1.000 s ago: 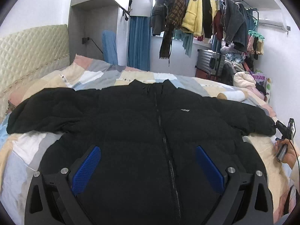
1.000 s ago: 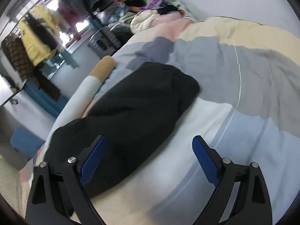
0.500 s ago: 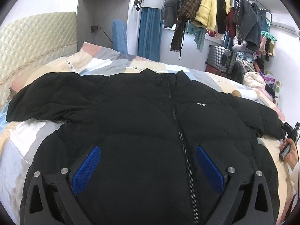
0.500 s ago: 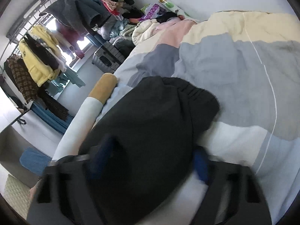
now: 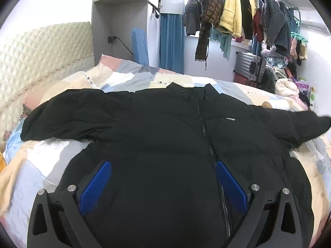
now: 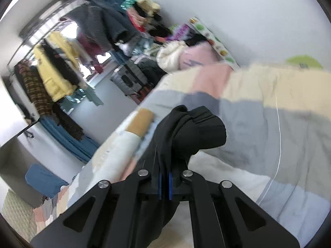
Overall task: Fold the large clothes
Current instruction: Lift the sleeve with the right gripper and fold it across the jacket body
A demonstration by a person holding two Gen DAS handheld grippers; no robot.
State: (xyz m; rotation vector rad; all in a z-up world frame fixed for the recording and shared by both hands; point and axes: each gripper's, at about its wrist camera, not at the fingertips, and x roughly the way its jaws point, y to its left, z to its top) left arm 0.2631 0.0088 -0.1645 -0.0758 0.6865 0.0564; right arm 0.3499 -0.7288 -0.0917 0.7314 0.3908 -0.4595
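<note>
Black jacket [image 5: 165,136] on bed [image 5: 37,165]: bulky, soft, likely slumps; right gripper [image 6: 164,183] pinches sleeve [image 6: 192,132] cuff, left gripper [image 5: 163,184] gapes over hem.

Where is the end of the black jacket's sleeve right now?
In the right wrist view the sleeve cuff is pinched in the right gripper, lifted over the patchwork bedspread. In the left wrist view it shows far right.
</note>
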